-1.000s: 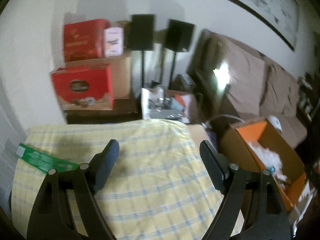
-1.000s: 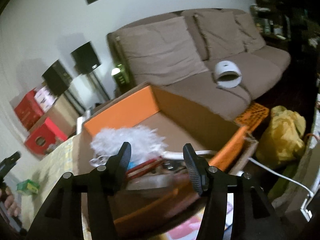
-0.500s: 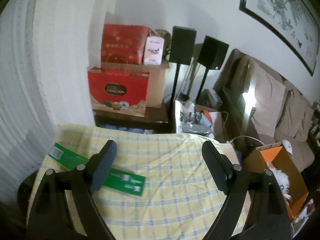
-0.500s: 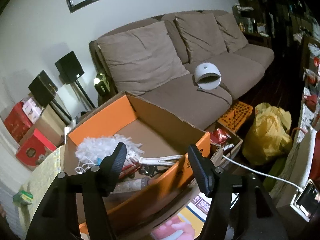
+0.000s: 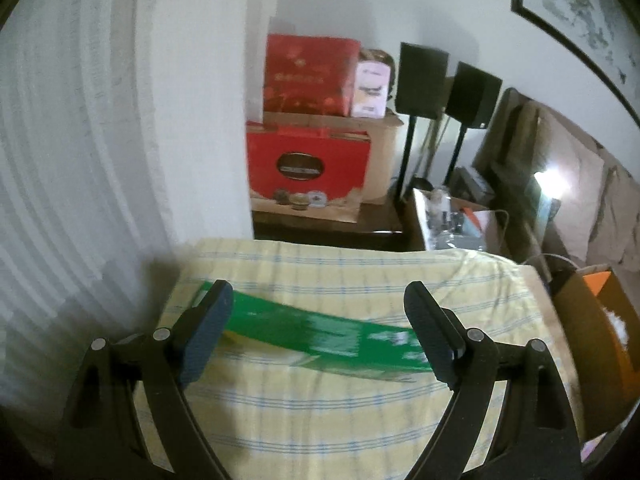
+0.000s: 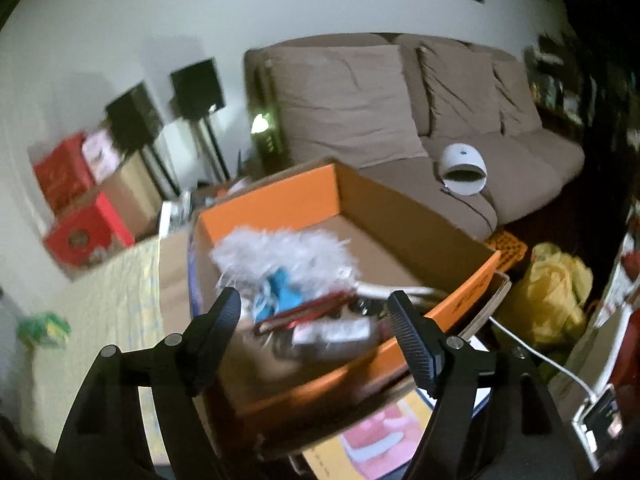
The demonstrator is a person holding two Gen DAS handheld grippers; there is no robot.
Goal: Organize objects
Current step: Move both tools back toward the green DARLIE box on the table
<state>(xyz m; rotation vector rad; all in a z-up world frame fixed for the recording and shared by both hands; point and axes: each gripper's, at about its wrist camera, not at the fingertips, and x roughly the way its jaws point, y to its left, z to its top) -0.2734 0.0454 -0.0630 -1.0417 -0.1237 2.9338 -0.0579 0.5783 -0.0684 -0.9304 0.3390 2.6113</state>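
Living-room clutter; yellow checked cloth [image 5: 320, 408] covers the desk. Left hand-held gripper [image 5: 318, 326] released, straddling the green box [image 5: 320, 334] lying flat, probably lined up for a pick. Right hand-held gripper [image 6: 314, 330] jaws just widened, empty, over the orange carton [image 6: 464, 304] holding white fluff [image 6: 280, 256]. Speakers [image 5: 422, 80] at 12 o'clock, clear of path.

yellow checked tablecloth [image 5: 320, 420] bare around green box [image 5: 320, 334], orange box [image 6: 400, 216] far half free
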